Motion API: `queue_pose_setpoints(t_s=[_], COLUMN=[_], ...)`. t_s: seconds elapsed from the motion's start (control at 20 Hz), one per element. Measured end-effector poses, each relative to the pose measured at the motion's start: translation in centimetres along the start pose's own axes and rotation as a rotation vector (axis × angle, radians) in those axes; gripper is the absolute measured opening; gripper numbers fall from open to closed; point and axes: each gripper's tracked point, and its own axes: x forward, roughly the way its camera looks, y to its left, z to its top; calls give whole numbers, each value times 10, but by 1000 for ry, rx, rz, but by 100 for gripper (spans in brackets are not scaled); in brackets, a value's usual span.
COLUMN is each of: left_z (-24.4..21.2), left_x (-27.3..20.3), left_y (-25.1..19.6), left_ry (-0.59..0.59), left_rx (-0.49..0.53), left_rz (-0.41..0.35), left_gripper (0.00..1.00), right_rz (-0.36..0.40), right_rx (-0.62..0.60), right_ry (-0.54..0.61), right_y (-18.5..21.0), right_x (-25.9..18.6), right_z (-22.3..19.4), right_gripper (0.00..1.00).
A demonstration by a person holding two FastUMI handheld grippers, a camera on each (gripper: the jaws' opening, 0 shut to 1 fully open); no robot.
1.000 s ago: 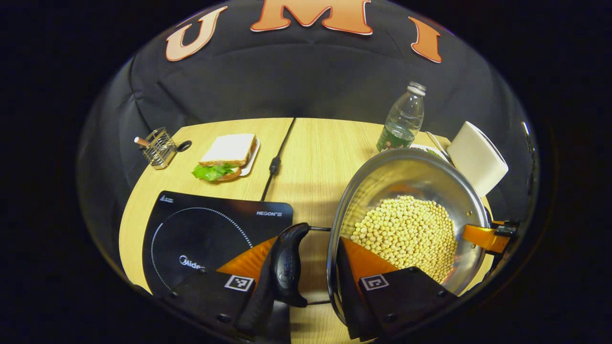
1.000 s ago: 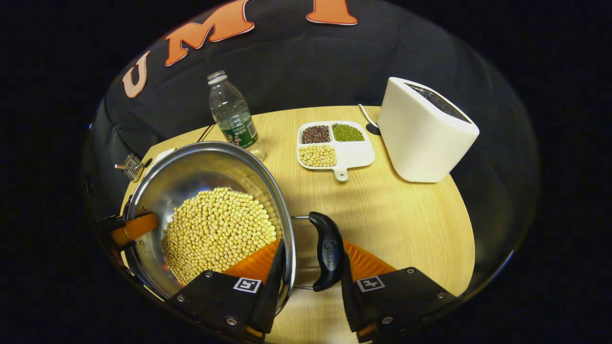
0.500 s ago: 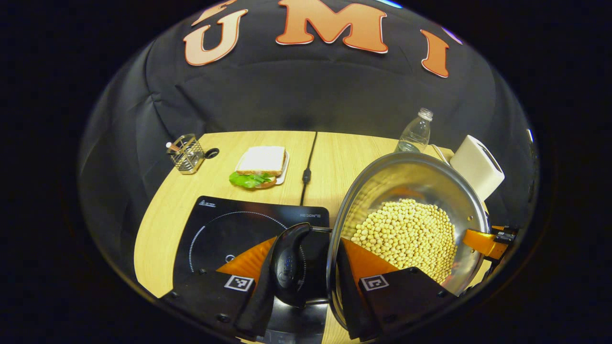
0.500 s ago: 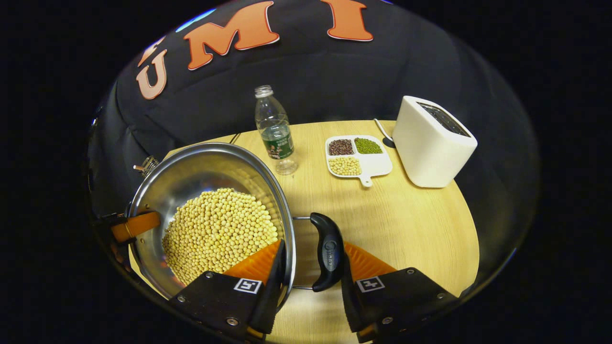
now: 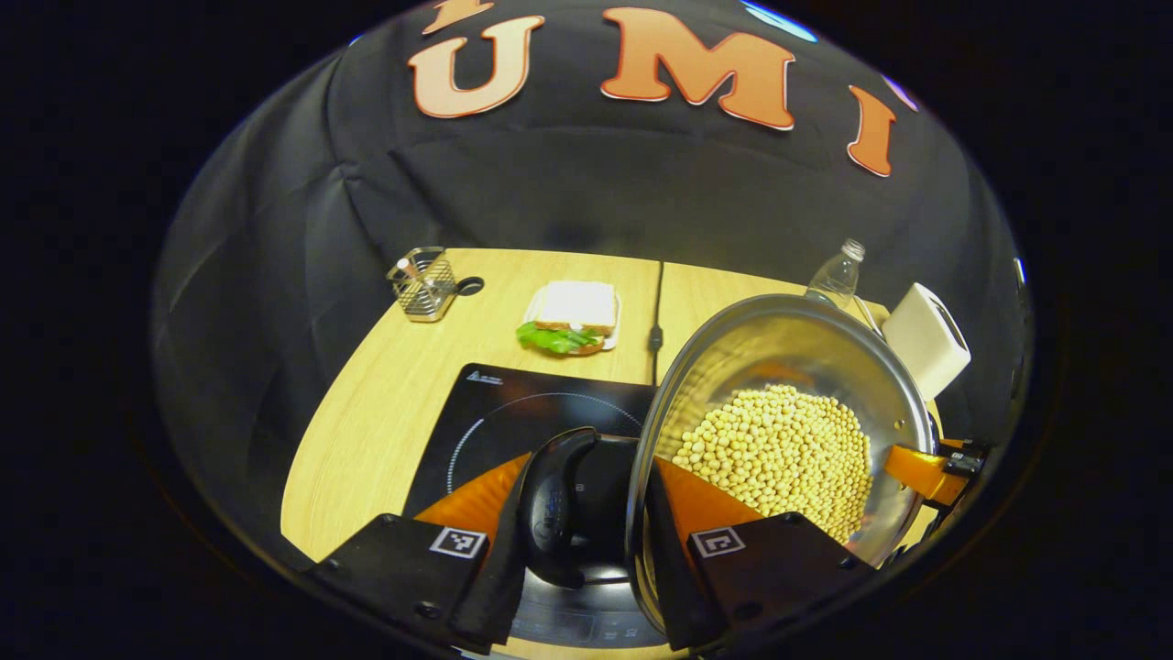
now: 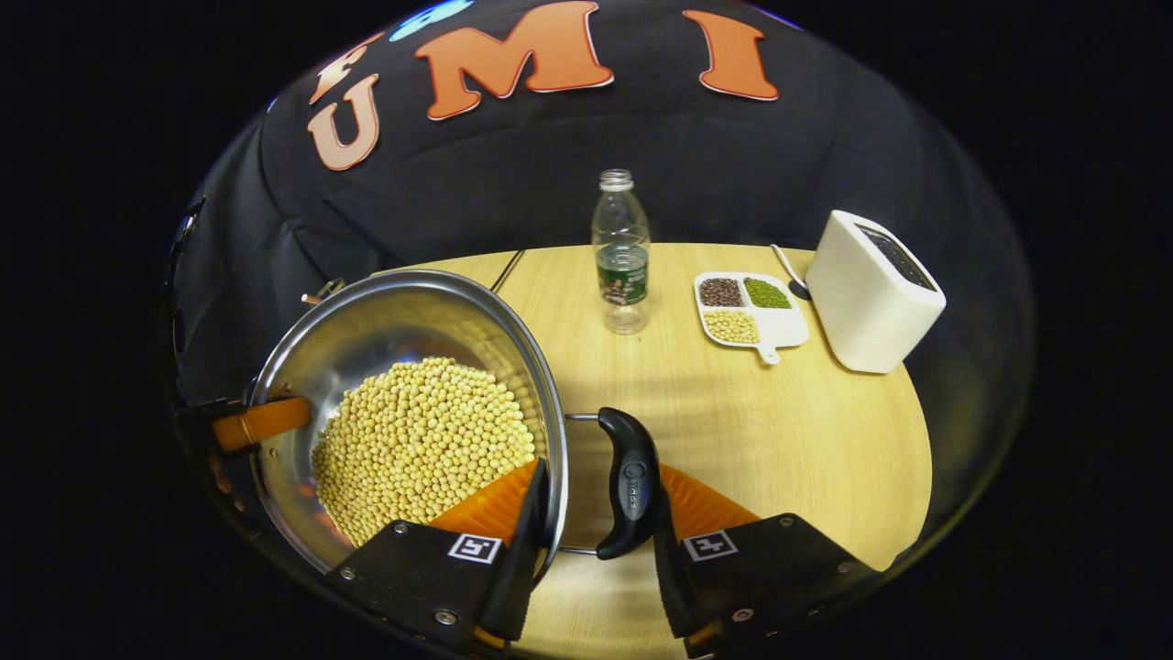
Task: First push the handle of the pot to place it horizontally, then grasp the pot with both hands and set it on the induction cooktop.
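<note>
Since the earlier frames, both grippers have carried the pot [image 5: 788, 440] leftward across the table [image 6: 779, 440], so that in the left gripper view the induction cooktop [image 5: 513, 412] now lies directly under the near handle instead of off to the left.

Nearest in the left gripper view, the left gripper [image 5: 591, 532] is closed across the pot's left side: one finger presses outside the black handle [image 5: 554, 504], the other sits inside the steel wall against the rim. In the right gripper view, the right gripper [image 6: 596, 532] clamps the opposite side the same way, one finger inside the wall, the other behind the second black handle [image 6: 628, 481]. Across the pot from each camera, the other gripper's finger shows at the far rim.

The pot is held between the two, filled with yellow soybeans [image 6: 422, 440]; whether its base touches the cooktop cannot be told. It hangs over the cooktop's right edge.

Farther back, a sandwich on a small plate [image 5: 570, 316] sits beyond the cooktop, beside a black cable [image 5: 656, 321] that runs to the table's far edge. A wire basket [image 5: 423, 282] stands near the far left corner. A plastic bottle [image 6: 621, 261] stands at the far edge, a white divided dish of beans [image 6: 750, 307] to its right, and a white toaster [image 6: 871, 293] at the far right corner.
</note>
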Motion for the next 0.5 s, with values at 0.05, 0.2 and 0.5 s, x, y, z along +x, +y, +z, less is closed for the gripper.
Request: queue_pose_setpoints(t_s=[0.05,0.2,0.5], left_z=[4,7,-5], left_x=[-4,-17,-10], left_y=[6,12,2], left_ry=[-5,-13,-7], left_rx=[-9,-32,-37], left_rz=[5,20,38], left_gripper=[67,65,65], right_rz=[4,15,37], right_rx=[-5,-26,-31], right_ry=[1,-8,7], right_y=[-1,-1,-9], right_x=[1,6,0], right_z=[0,1,8], right_gripper=[53,57,58])
